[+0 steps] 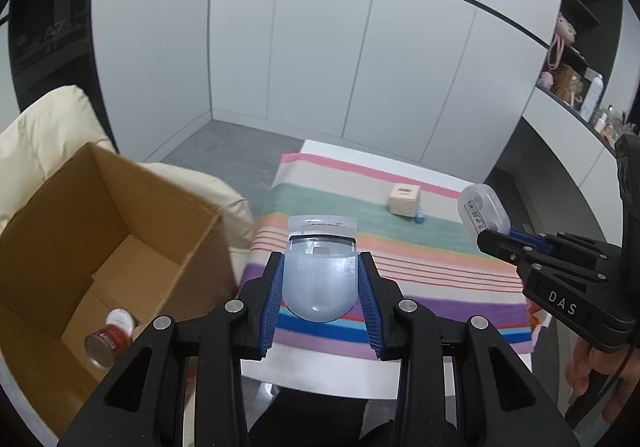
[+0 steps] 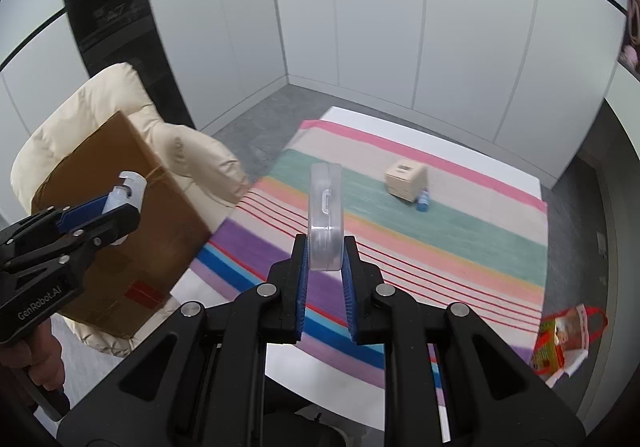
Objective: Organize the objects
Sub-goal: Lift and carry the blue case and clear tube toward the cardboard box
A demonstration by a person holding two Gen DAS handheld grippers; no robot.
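- Nearest the left wrist camera, the left gripper (image 1: 320,287) is clamped on one frosted, translucent plastic container (image 1: 321,271), its blue pads pressing the rounded sides; the container hangs in the air over the near edge of the table.
- Right gripper (image 2: 325,259) is clamped on one clear, flat plastic case (image 2: 326,215), held on edge, upright between the pads, also in the air above the cloth. The left wrist view shows the same case at far right, with a printed label on its face.
- Two grippers, two held things — one each.
- One open cardboard box (image 1: 104,247) stands left of the table on a cream padded chair (image 1: 44,135). One small red-labelled jar with a white cap (image 1: 110,337) lies on its side at the box bottom; the rest of the floor of the box is bare cardboard.
- One striped cloth (image 2: 440,231) covers most of the white table (image 2: 500,163), leaving a white border at the far and near edges.
- On the cloth's green band sit one small beige cube box (image 2: 404,177) and, touching its right lower corner, one small blue item (image 2: 423,203), too small to identify. All other stripes are open.
- One red-and-green packet (image 2: 560,339) lies at the table's right near corner, off the cloth's edge.
- Grey floor runs between table and the white cabinet walls.
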